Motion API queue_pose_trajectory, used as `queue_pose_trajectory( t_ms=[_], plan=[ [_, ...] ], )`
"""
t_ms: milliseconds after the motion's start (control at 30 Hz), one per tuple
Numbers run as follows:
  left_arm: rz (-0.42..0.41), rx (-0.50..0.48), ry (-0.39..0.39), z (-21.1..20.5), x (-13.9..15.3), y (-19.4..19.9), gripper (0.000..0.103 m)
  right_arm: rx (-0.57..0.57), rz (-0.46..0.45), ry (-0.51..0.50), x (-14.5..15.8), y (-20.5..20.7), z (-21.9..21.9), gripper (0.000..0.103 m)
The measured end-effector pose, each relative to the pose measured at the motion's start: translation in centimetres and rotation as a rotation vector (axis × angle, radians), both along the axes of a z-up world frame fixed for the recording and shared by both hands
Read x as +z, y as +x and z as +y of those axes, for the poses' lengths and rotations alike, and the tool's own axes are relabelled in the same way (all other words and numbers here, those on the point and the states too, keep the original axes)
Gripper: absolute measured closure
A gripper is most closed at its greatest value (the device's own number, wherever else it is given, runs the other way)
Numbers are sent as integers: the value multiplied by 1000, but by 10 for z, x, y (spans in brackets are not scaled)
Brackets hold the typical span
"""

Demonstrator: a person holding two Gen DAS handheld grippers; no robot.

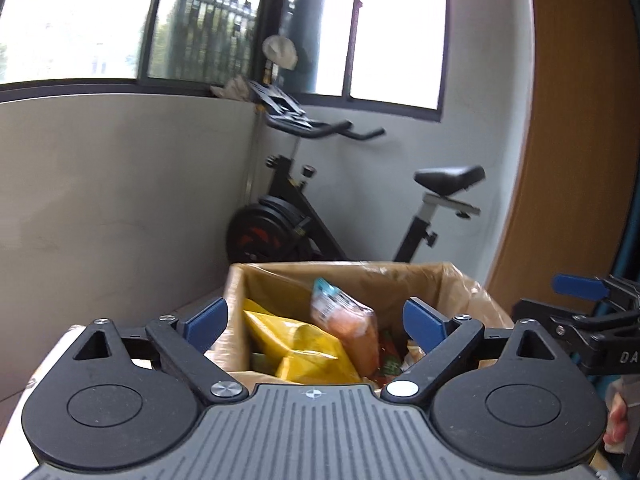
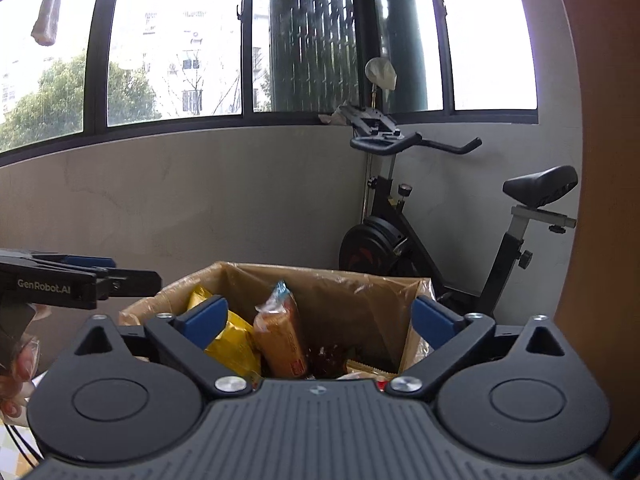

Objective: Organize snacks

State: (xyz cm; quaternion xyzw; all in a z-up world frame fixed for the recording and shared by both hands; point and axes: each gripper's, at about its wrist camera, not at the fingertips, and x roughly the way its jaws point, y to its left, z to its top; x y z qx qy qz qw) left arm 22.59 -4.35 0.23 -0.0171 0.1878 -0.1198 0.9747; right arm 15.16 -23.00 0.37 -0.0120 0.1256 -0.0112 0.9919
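Observation:
An open cardboard box (image 1: 460, 280) (image 2: 360, 284) stands ahead of both grippers, lined with clear plastic and holding snacks. A yellow bag (image 1: 304, 344) (image 2: 236, 340) lies at its left. An orange biscuit pack (image 1: 352, 320) (image 2: 280, 332) stands tilted in the middle, with red wrappers (image 1: 390, 354) (image 2: 328, 356) low beside it. My left gripper (image 1: 316, 322) is open above the box's near edge, nothing between its blue pads. My right gripper (image 2: 320, 320) is open too, also empty. Each gripper shows at the edge of the other's view, the right gripper (image 1: 560, 304) and the left gripper (image 2: 120, 276).
An exercise bike (image 1: 304, 216) (image 2: 440, 240) stands behind the box in the corner. A grey wall (image 2: 200, 200) runs below a wide window (image 2: 176, 52). A brown wooden panel (image 1: 580, 160) rises at the right. A hand (image 2: 20, 360) grips the left tool.

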Motion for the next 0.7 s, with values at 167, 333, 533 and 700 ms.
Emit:
queue_pose_trajectory(
  t_ms=[167,333,533,700],
  plan=[
    [-16,89,-16,18,21,-24,5,-21,-26,18,18,-20,16,0],
    [-29,136,-35,37,34,-46,4,-36,-28,20,31,-39,30,0],
    [-36,185,-46,54,41,-66,4,-24,-32,36,37,-58,40,0],
    [-39,205,-28,59,42,-76,4,-29,-27,34,37,-65,45,0]
  ],
)
